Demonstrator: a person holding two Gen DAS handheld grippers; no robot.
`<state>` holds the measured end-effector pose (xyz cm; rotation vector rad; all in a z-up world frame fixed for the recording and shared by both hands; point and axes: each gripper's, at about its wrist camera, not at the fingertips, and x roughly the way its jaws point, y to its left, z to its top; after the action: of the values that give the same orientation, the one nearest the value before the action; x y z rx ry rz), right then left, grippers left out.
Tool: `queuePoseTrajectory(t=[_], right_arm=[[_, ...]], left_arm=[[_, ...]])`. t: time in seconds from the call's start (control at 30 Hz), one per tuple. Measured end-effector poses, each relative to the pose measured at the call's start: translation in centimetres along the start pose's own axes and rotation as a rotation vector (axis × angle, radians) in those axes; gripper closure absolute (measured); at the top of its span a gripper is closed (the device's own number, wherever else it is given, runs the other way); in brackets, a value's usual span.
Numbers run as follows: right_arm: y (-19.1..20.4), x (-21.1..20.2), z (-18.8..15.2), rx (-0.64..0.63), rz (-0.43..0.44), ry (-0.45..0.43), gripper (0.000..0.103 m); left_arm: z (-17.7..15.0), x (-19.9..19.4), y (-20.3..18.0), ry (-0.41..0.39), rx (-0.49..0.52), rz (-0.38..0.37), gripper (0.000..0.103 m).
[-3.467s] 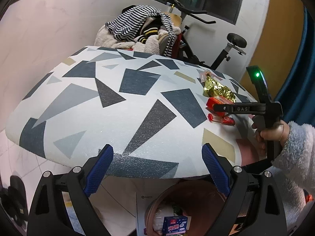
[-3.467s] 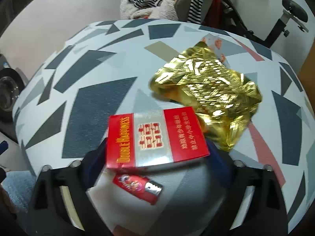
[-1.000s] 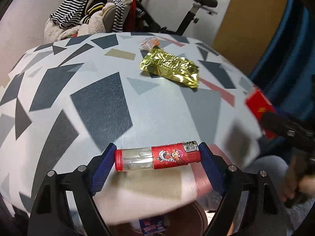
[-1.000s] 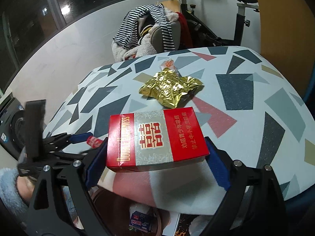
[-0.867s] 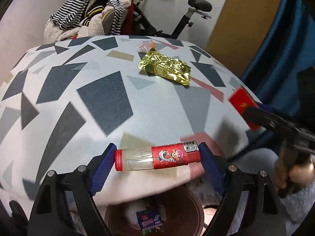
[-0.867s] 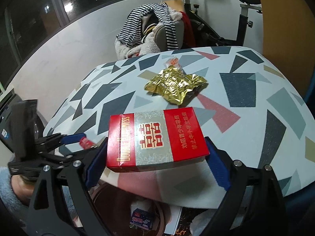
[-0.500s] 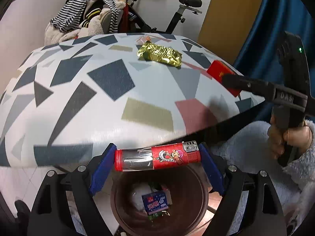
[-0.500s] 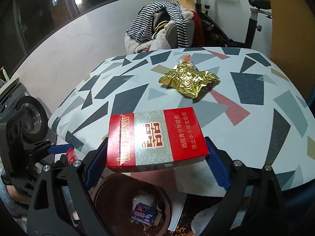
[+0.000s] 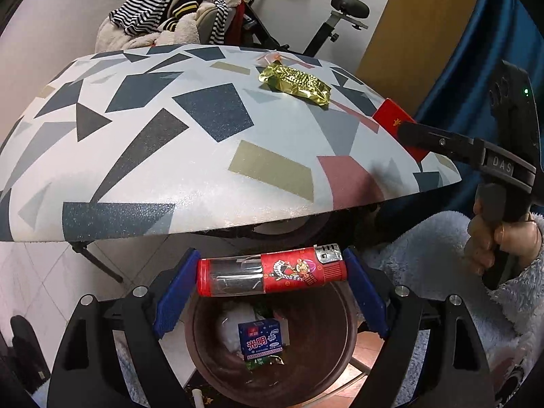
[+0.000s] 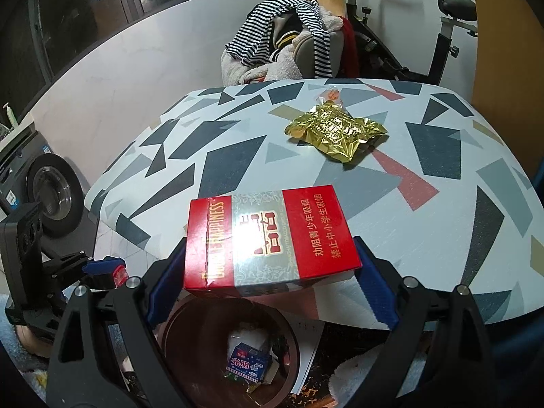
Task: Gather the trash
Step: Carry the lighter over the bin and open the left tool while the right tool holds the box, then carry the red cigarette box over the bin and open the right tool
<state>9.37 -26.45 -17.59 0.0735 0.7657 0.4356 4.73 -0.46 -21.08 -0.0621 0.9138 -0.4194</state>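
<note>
Left tongs (image 9: 272,280) closed on a red lighter (image 9: 272,274), gripped end to end between the blue pads, lying crosswise; metal cap toward the right pad, clear fuel section toward the left. The lighter hangs directly above the open mouth of a brown round bin (image 9: 343,357) on the floor, off the near edge of the table (image 9: 142,170). Bin contents visible: a small blue box with white print (image 9: 260,340), white crumpled material, a bit of green wrapper. Right tongs (image 10: 272,265) closed on a red and silver cigarette pack (image 10: 268,238), held flat, printed face up, pads on its short ends. In the right wrist view the pack sits over the near table edge (image 10: 442,272), with the same bin (image 10: 176,326) below and slightly nearer the camera. In the left wrist view the right tongs (image 9: 404,129) show from the side at the table's right edge, the red pack (image 9: 391,117) in them, a hand (image 9: 493,241) in a fluffy pale sleeve on the grip. On the table: a crumpled gold foil wrapper (image 10: 336,131) toward the far side, and just behind it a small clear wrapper with orange print (image 10: 329,95); whether the two touch, cannot tell. Beyond the table, a chair heaped with striped clothing (image 10: 285,37) and an exercise bike (image 10: 448,30).
</note>
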Motion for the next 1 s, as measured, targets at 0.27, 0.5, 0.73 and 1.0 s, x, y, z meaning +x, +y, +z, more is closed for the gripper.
queuePoseTrajectory(t=[0.27, 0.5, 0.73, 1.0], right_arm=[[0.6, 0.2, -0.3, -0.022, -0.003, 0.008, 0.014], [1.3, 0.5, -1.2, -0.026, 0.008, 0.027, 0.014], [3.1, 0.9, -2.5, -0.082, 0.029, 0.049, 0.014], [5.9, 1.9, -5.2, -0.176, 0.058, 0.133, 0.014]], left_arm=[[0.6, -1.5, 0.3, -0.062, -0.02, 0.038, 0.015], [1.3, -4.3, 0.7, -0.152, -0.037, 0.101, 0.01], [1.4, -6.0, 1.7, -0.18, -0.06, 0.16, 0.009], [0.9, -6.9, 2.6, -0.197, -0.09, 0.19, 0.008]])
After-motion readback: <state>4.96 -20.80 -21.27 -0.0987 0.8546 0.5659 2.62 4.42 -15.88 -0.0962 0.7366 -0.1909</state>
